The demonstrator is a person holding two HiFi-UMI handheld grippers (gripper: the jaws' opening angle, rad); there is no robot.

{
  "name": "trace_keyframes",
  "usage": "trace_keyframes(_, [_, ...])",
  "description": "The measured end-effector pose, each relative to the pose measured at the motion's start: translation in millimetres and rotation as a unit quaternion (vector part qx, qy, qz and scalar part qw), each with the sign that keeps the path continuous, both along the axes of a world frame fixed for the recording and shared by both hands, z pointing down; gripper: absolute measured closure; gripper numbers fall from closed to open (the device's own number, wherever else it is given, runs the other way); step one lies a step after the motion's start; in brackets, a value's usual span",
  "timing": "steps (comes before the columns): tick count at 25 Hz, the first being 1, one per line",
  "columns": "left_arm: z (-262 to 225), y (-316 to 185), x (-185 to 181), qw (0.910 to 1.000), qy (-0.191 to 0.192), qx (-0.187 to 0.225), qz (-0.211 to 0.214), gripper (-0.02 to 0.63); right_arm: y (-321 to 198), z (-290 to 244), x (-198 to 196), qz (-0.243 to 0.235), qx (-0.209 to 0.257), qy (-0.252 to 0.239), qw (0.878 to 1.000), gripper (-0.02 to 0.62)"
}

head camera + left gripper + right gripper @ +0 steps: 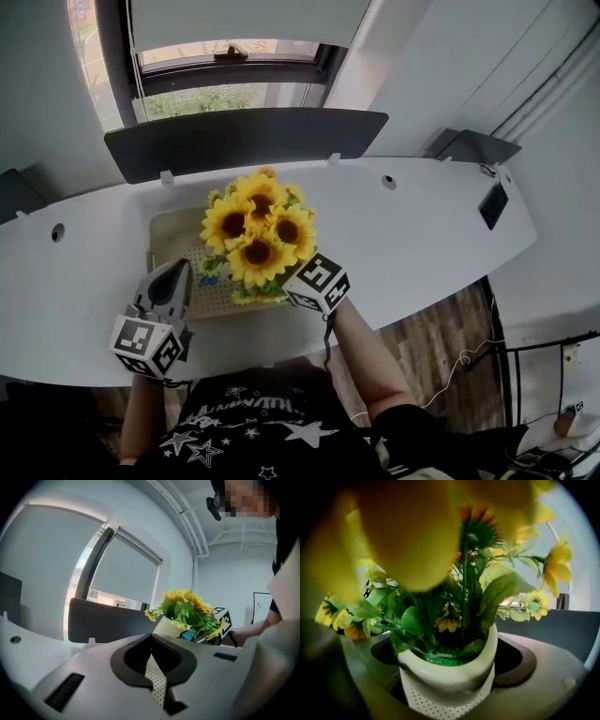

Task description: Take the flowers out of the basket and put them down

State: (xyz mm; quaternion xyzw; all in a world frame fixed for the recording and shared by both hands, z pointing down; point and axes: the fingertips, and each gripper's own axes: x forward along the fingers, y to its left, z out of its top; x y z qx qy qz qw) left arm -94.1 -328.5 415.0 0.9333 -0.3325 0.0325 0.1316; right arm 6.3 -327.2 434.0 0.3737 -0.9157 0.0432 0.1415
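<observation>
Left hand-held gripper with jaws together, empty; right hand-held gripper tight round the flower pot.

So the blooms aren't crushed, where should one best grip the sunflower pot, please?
Take the white pot round its wall just under the rim, coming from the person's side, below the sunflowers: the round wall fits the curved jaws, and leaves overhang the top. The right gripper clasps it so.

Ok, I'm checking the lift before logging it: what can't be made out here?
Head view: the flowerpot and the jaws of the right gripper, hidden under the sunflowers.
Right gripper view: the flowerpot's base, behind its rim and the jaws; nearest blooms blurred.
Left gripper view: whether the left gripper clamps the basket strip in its gap or just frames it.
</observation>
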Motion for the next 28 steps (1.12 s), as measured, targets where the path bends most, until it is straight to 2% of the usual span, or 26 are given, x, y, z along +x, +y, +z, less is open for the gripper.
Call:
trace_keyframes(6, [-7.7,14.6,69.9,0.9995,-0.016,-0.004,-0.028,0.597,9.8,-16.9,80.0,-0.011,0.018,-0.04,0.999,0.049])
trace_keyframes(9, [-4.8,14.8,90.1,0.9988,-0.027,-0.006,-0.039,0.597,11.1,-19.9,100.3,-0.026,0.025,-0.038,0.999,0.049])
trace_keyframes(15, [-2.7,19.0,133.6,0.9978,-0.021,-0.005,-0.062,0.597,13.0,-8.9,143.2,-0.048,0.021,-0.035,0.998,0.049])
trace_keyframes(25, [-5.2,17.3,196.2,0.9964,-0.034,0.003,-0.077,0.597,-7.7,1.4,238.6,-0.011,0.008,-0.06,0.998,0.049])
trace_keyframes(28, [-2.6,12.3,211.1,0.9961,-0.039,0.003,-0.078,0.597,-12.8,13.0,258.7,0.0,0.001,-0.05,0.999,0.049])
